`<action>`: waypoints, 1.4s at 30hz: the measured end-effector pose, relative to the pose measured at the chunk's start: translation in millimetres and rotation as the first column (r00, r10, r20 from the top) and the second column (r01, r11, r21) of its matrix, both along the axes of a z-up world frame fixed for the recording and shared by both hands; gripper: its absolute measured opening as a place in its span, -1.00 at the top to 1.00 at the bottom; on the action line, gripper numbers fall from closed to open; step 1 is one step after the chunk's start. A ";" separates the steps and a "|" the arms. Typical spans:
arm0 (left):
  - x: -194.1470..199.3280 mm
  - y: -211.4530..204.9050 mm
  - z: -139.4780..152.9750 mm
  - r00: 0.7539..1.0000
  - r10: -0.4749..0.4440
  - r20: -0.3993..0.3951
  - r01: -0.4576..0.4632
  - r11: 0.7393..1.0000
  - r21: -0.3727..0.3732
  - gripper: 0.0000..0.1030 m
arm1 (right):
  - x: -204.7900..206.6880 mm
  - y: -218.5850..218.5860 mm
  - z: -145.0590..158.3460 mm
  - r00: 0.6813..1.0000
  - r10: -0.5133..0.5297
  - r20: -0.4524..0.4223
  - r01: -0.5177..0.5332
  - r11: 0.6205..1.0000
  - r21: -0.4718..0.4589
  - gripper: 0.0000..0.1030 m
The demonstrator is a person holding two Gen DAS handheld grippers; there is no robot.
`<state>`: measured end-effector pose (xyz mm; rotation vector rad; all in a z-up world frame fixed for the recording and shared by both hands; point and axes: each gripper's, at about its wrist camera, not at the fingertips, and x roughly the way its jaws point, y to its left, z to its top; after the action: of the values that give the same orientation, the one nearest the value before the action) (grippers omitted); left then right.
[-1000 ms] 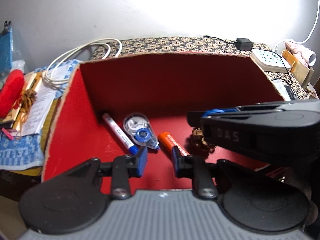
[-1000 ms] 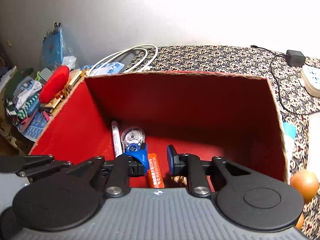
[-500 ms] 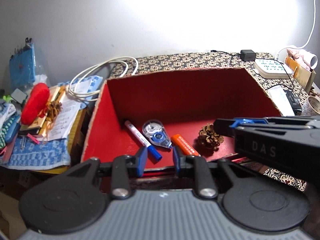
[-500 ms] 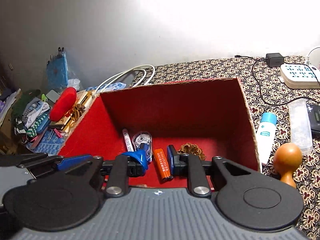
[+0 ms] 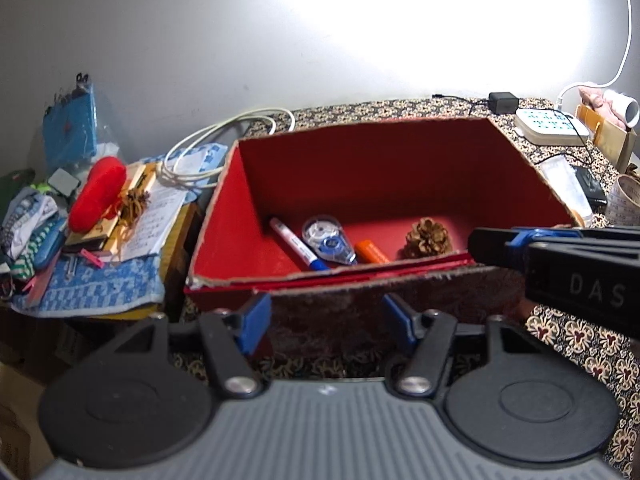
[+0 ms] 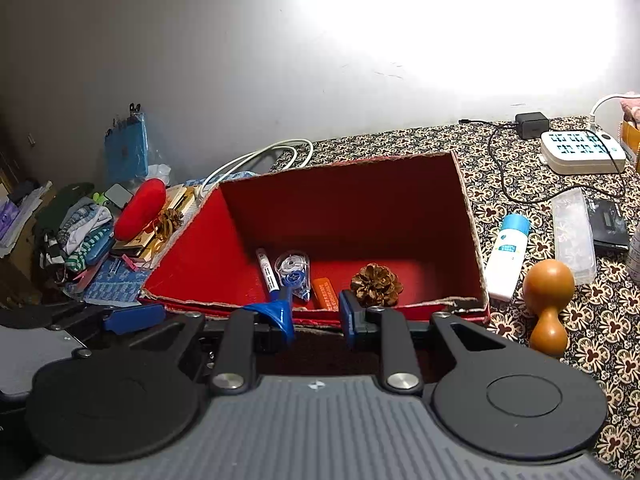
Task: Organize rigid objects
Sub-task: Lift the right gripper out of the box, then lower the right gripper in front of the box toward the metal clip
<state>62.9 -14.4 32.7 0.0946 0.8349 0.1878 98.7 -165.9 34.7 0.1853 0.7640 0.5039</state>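
Observation:
A red box stands on the patterned tablecloth. On its floor lie a blue-capped marker, a correction tape, an orange stick and a pine cone. My left gripper hangs in front of the box's near wall, its jaws opening wide with nothing between them. My right gripper hovers at the near rim, its jaws opening a little from a narrow gap, and holds nothing. It juts in from the right in the left wrist view.
Right of the box lie a white bottle with a blue cap, a wooden dumbbell-shaped piece, a clear plastic case, a power strip and cables. A side table at the left holds a red pouch, papers and cloths.
Both grippers have pulled back and up out of the box to its near side. The left jaws have spread wide. The pine cone now lies uncovered on the box floor.

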 end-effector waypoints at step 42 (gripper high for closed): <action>-11.0 5.5 -46.6 0.987 0.070 -0.146 -0.068 0.998 0.015 -0.84 | -28.1 -1.2 -56.2 0.982 -0.046 -0.183 0.024 0.992 -0.121 0.78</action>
<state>51.9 -8.9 -13.9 0.0899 0.9843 0.2529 70.5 -167.1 -21.5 0.1363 0.9682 0.4102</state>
